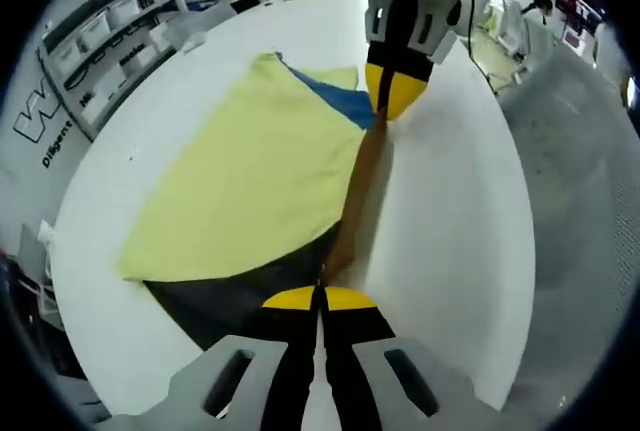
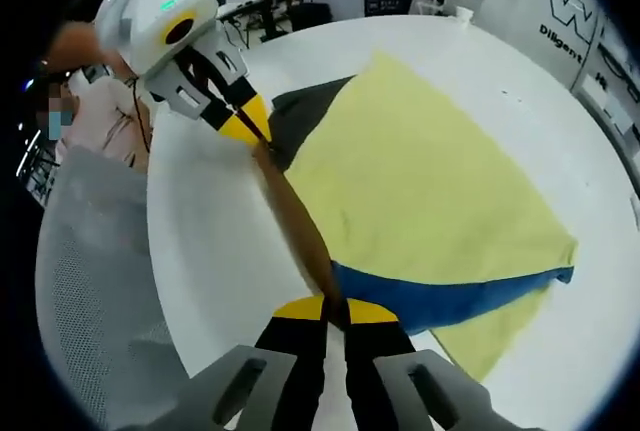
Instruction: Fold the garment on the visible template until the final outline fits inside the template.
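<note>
The white worktop (image 1: 450,211) carries all items. On it lies the garment (image 1: 250,181), a large yellow cloth spread mostly flat, with a brown-looking edge (image 1: 355,201) lifted clear of the surface and stretched taut between the 2 claws. Under the garment, a dark panel (image 1: 220,296) shows at one end and a blue panel (image 1: 335,96) at the other; whether either is the template cannot be told.

In the left gripper view, the left claw (image 1: 320,296) has its 2 yellow-tipped jaws pressed together on the near end of the taut edge, above the dark panel. The right claw (image 1: 392,91) enters from the top, jaws closed on the far end of that edge, beside the blue panel.

In the right gripper view, the right claw (image 2: 335,309) is pinched tight on the edge where the blue panel (image 2: 450,296) meets it. The left claw (image 2: 245,123) grips the opposite end at the dark panel (image 2: 305,116).

Shelving (image 1: 110,41) with bins stands beyond the worktop.
</note>
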Tool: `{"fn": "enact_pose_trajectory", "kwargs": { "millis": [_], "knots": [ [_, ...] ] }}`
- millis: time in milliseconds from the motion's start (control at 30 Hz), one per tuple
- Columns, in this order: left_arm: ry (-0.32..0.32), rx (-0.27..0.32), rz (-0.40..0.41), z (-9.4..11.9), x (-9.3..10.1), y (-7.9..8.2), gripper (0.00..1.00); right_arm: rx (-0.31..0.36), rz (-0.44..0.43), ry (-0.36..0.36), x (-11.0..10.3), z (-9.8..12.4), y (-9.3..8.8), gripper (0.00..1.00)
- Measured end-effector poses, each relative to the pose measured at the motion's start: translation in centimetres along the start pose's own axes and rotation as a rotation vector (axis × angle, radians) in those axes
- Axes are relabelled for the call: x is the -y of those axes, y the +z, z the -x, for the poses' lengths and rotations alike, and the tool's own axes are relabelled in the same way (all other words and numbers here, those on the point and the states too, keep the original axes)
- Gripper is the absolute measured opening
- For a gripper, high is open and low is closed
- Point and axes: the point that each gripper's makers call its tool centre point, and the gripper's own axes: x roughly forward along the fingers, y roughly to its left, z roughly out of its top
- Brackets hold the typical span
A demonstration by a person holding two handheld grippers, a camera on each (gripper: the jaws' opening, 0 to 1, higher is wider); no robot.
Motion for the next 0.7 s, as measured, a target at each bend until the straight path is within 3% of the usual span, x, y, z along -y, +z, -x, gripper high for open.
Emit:
{"fn": "enact_pose_trajectory", "kwargs": {
  "millis": [700],
  "knots": [
    [-0.054, -0.025, 0.095, 2.6, 6.7, -0.7, 0.00, -0.045, 0.003, 0.074, -6.0, 2.8, -2.8, 0.00]
  ]
}}
